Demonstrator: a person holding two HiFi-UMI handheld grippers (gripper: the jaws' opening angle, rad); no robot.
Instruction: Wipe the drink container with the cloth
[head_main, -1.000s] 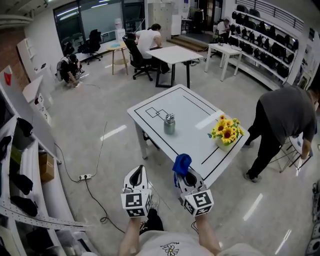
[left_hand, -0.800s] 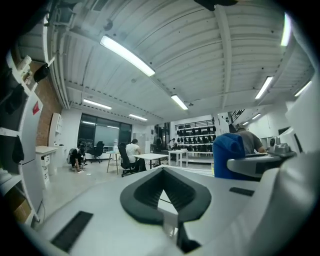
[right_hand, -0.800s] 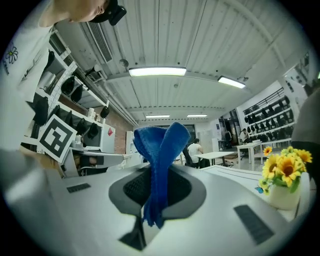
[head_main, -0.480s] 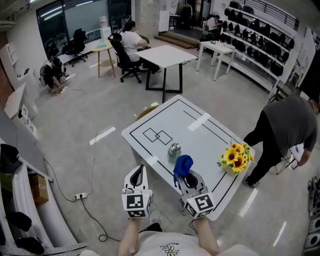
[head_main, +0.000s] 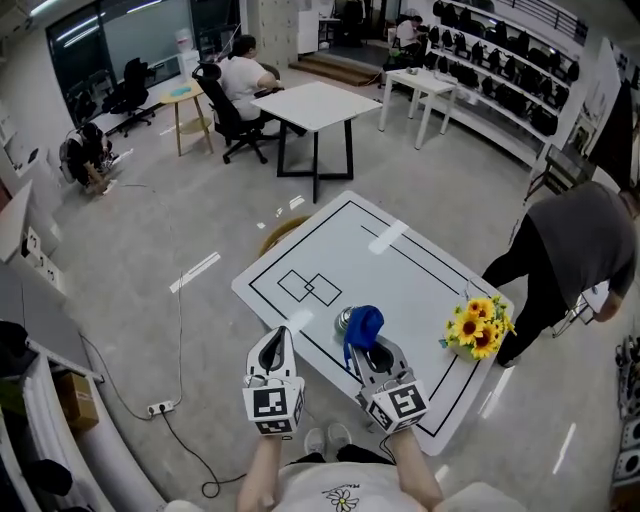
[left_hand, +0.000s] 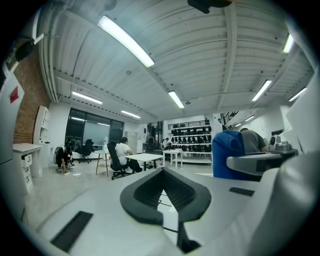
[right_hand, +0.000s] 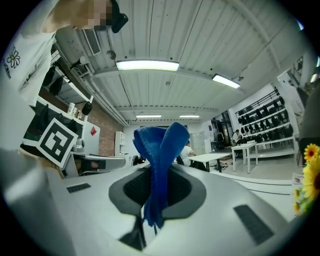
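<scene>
A blue cloth (head_main: 364, 326) is pinched in my right gripper (head_main: 372, 352), whose jaws are shut on it; in the right gripper view the blue cloth (right_hand: 159, 165) stands up from the closed jaws. Just beyond it on the white table (head_main: 400, 270) a small metal drink container (head_main: 343, 320) is mostly hidden behind the cloth. My left gripper (head_main: 274, 348) is shut and empty, held over the table's near-left edge. The left gripper view shows its closed jaws (left_hand: 163, 192) and the blue cloth (left_hand: 227, 154) at the right.
A pot of yellow sunflowers (head_main: 474, 327) stands at the table's right edge. A person in a grey top (head_main: 575, 245) bends over just right of the table. Farther back are another white table (head_main: 315, 105) and a seated person (head_main: 240, 80). A cable and power strip (head_main: 160, 407) lie on the floor at left.
The view has closed in on the table. Both grippers now sit over its near edge, and the cloth covers most of the drink container that stood plainly visible before.
</scene>
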